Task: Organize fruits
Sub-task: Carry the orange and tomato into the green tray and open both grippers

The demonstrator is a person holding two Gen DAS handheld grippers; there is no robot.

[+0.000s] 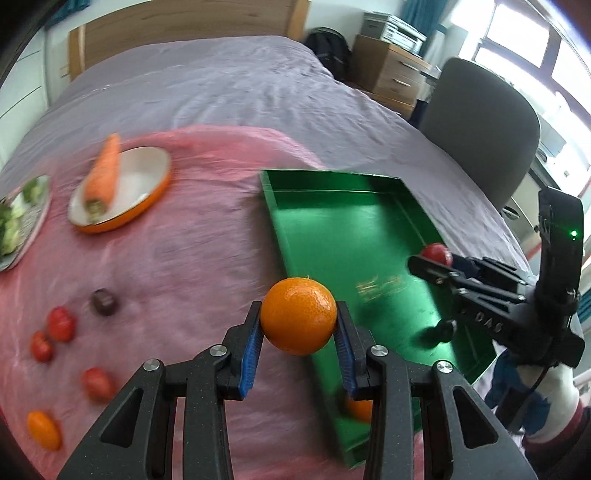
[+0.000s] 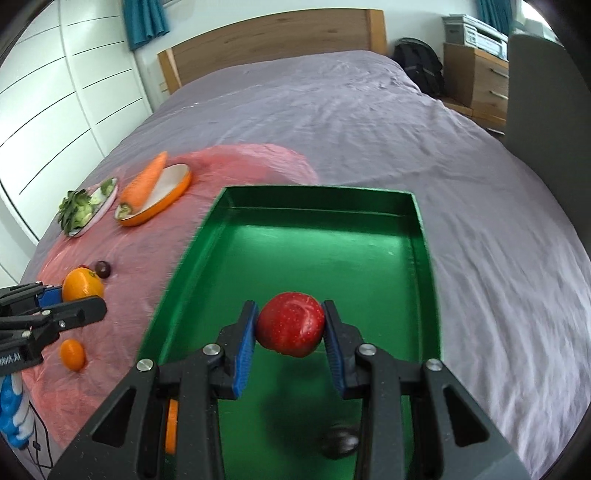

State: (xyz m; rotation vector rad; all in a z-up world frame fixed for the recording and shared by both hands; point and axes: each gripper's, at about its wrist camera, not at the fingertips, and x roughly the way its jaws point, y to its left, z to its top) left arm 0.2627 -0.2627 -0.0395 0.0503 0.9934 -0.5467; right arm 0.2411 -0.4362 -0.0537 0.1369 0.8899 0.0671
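Bed (image 2: 332,122) with grey-purple cover fills both views; taken as landmark. Wooden headboard (image 2: 273,40) at its far end. Pink cloth (image 2: 122,258) spread over the near left part of the bed. On the cloth, far left: orange-rimmed dish (image 2: 166,201) with a carrot (image 2: 144,182) lying across it, tip past the rim. Beside it, further left, a pale plate (image 2: 105,208) of leafy greens (image 2: 75,212). Right of the bed: black backpack (image 2: 419,64) near the headboard, wooden drawer unit (image 2: 476,79), grey chair back (image 1: 480,125). White wardrobe doors (image 2: 55,92) left of the bed; teal curtain (image 2: 144,20) above.
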